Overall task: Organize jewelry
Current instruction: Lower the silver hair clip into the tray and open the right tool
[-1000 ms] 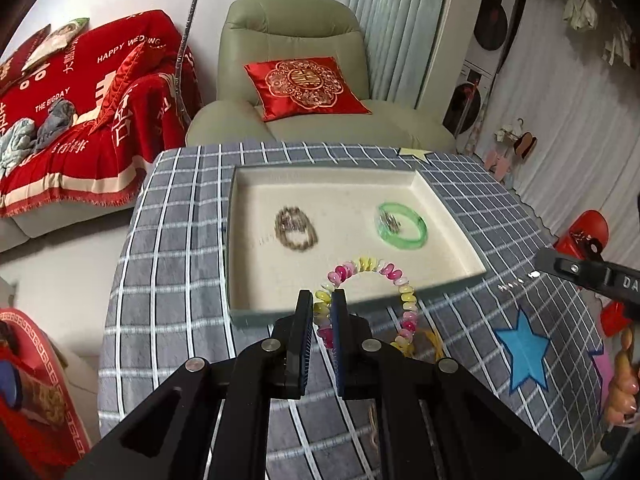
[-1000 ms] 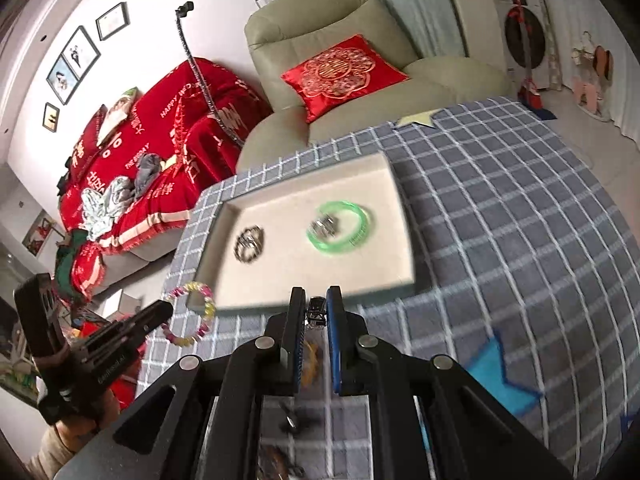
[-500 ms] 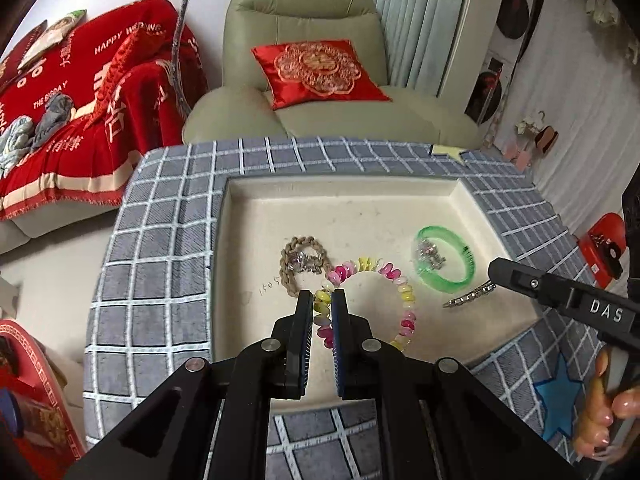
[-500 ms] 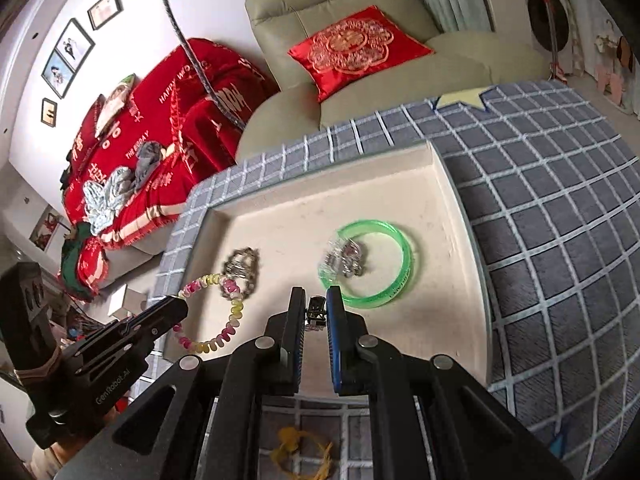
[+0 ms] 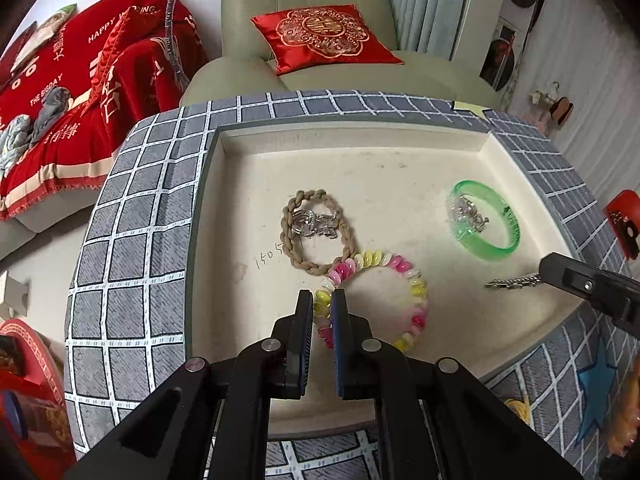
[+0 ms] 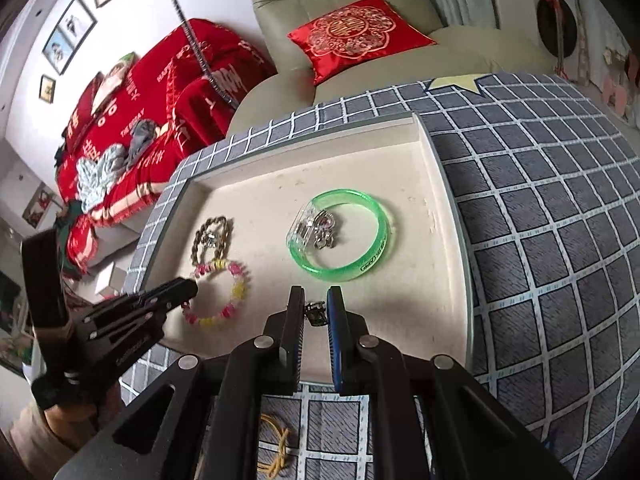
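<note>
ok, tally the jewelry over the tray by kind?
Bracelets: 3 — beaded bracelet in left gripper, green bangle, braided bracelet
Chains: 1 — silver chain in right gripper
Silver pieces: 2, inside bangle and braid
Total: 6

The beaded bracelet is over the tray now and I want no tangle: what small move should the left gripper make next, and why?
Probably open the left gripper: it is shut on the beaded bracelet, which already lies on the tray floor, its far edge touching the braided rope bracelet.
</note>
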Demonstrator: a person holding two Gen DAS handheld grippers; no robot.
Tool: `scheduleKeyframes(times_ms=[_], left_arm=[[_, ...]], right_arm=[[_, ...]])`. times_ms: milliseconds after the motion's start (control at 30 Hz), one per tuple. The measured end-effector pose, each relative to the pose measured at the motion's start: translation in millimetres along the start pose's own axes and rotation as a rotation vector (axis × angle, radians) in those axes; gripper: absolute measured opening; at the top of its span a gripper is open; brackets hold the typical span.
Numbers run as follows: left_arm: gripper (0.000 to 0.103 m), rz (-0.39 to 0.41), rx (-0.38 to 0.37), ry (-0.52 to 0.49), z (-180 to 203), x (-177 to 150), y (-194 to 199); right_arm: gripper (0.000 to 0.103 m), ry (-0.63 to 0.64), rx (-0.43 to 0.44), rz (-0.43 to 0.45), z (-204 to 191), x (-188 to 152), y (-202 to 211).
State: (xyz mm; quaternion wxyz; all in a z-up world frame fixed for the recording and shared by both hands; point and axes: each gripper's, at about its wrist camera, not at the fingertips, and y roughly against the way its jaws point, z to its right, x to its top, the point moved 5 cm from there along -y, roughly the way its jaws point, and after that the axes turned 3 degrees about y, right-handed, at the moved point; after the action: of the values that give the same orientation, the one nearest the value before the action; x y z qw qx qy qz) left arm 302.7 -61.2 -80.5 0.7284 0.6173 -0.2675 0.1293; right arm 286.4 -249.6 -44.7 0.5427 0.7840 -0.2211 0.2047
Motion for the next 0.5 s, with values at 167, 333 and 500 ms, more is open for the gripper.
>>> scheduleKeyframes(times_ms=[167, 333, 500], left_arm=[[0.025, -0.004, 0.021, -0.011, 1.1, -0.1, -2.6], [0.025, -0.003, 0.035, -0.023, 1.8, 1.5, -3.7], [0.025, -0.006, 0.041, -0.017, 1.4, 2.9, -6.2]], right_arm=[[0.017, 0.025, 0.000, -0.026, 0.7, -3.0, -5.1], [0.021, 0.007, -0.020, -0.075, 9.4, -2.3, -17.6], [0.021, 0.025, -0.045, -0.106, 6.3, 1.6, -32.6]])
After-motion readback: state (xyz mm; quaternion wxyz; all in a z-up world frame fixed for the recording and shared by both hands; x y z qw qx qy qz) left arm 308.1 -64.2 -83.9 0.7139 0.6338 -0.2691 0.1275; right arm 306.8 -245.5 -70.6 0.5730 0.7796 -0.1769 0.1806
